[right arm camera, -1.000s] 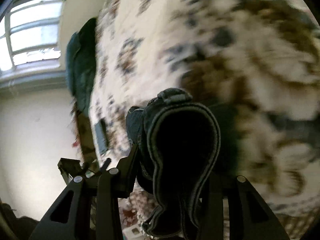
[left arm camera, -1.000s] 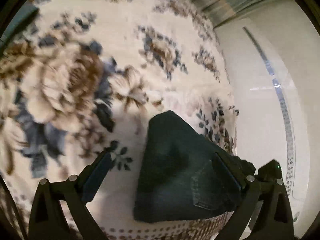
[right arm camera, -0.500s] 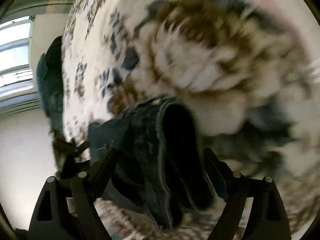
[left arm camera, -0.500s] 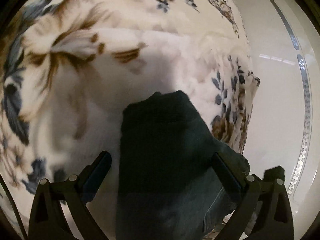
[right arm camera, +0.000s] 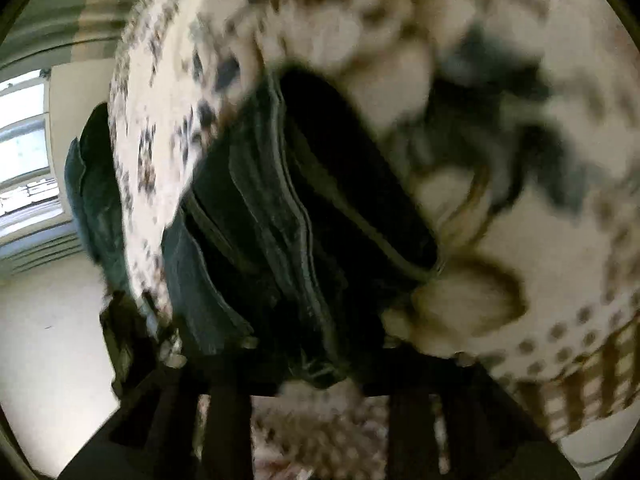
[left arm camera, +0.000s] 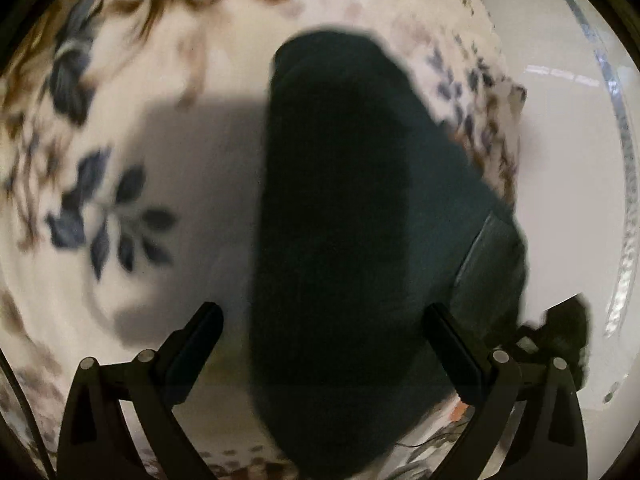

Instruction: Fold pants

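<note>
The dark green-blue pants (left arm camera: 340,220) lie as a folded bundle on the floral blanket (left arm camera: 120,140). My left gripper (left arm camera: 324,344) is open, its fingers standing wide on either side of the bundle, close above it. In the right wrist view the pants (right arm camera: 280,220) show stacked seams and layers right in front of the camera. My right gripper (right arm camera: 316,364) is blurred and mostly hidden under the cloth; its fingers stand apart around the bundle's near end.
The blanket's edge (left arm camera: 508,128) drops to a pale floor (left arm camera: 568,160) on the right. Another dark garment (right arm camera: 92,184) hangs over the far blanket edge, beside a window (right arm camera: 24,152).
Both grippers have dropped closer to the blanket with the pants. The right gripper's fingers have spread from shut on the cloth to apart. The pants fill more of both views.
</note>
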`<action>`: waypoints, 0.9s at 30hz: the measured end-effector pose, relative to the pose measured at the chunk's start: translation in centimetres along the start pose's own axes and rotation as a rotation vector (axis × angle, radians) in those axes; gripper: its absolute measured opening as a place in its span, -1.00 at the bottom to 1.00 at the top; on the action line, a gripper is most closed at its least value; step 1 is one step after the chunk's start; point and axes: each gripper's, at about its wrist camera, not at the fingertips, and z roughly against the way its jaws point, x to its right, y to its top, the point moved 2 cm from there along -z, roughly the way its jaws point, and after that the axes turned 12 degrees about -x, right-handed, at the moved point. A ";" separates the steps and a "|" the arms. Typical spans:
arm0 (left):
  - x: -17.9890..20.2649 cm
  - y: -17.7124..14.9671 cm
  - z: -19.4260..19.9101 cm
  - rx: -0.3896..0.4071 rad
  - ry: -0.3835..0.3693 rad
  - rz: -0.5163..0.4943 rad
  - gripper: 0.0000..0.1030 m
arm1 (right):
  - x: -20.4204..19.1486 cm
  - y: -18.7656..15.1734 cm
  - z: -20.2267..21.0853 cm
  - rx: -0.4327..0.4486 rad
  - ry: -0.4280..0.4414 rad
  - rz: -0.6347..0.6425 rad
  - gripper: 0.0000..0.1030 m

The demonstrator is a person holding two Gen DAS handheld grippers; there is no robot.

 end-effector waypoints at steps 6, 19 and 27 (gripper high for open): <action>-0.6 0.0 -0.5 0.011 -0.004 0.014 0.99 | 1.3 1.7 -1.1 -0.028 -0.078 0.017 -0.47; -1.5 -6.5 1.2 0.249 -0.367 0.237 0.99 | 4.0 -4.1 -2.6 0.026 0.369 -0.152 0.72; -1.4 -7.8 0.3 0.315 -0.390 0.302 0.99 | 1.4 -1.3 -10.6 0.073 0.443 -0.135 0.78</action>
